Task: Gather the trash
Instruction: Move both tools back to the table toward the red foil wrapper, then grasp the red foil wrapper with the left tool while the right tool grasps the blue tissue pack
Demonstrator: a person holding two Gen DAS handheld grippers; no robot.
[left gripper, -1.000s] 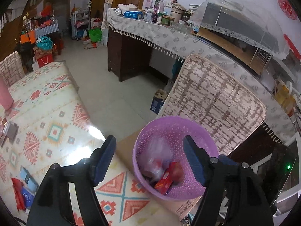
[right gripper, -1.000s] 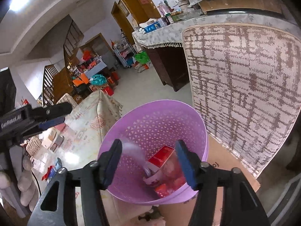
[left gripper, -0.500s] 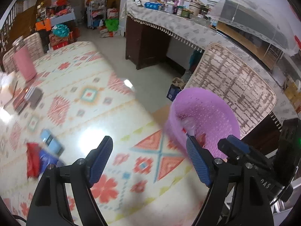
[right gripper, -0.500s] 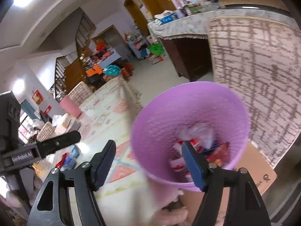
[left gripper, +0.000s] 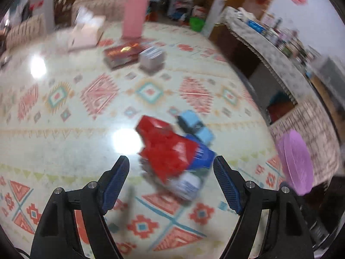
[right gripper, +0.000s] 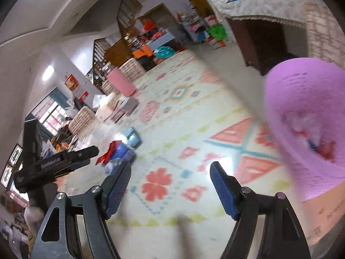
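A pile of trash lies on the patterned tablecloth: a red wrapper point(left gripper: 166, 146), a blue packet point(left gripper: 202, 155), a light-blue box point(left gripper: 196, 127) and a white piece point(left gripper: 187, 185). My left gripper point(left gripper: 171, 170) is open and empty, just above and in front of the pile. The pile also shows in the right wrist view point(right gripper: 117, 153), with the left gripper point(right gripper: 56, 164) beside it. My right gripper point(right gripper: 170, 174) is open and empty over the table. The purple basket point(right gripper: 306, 116) with wrappers inside stands at its right and shows at the table edge in the left view point(left gripper: 295, 164).
A pink box point(left gripper: 133, 17), a dark red book point(left gripper: 123, 54), a grey card stack point(left gripper: 152, 59) and white boxes point(left gripper: 86, 34) sit at the far side of the table. A woven chair back point(left gripper: 312, 120) stands behind the basket. A cluttered sideboard point(left gripper: 265, 36) is beyond.
Both grippers have swung left, away from the basket. The left one now faces the trash pile on the table. The basket has slid to the right edge of both views.
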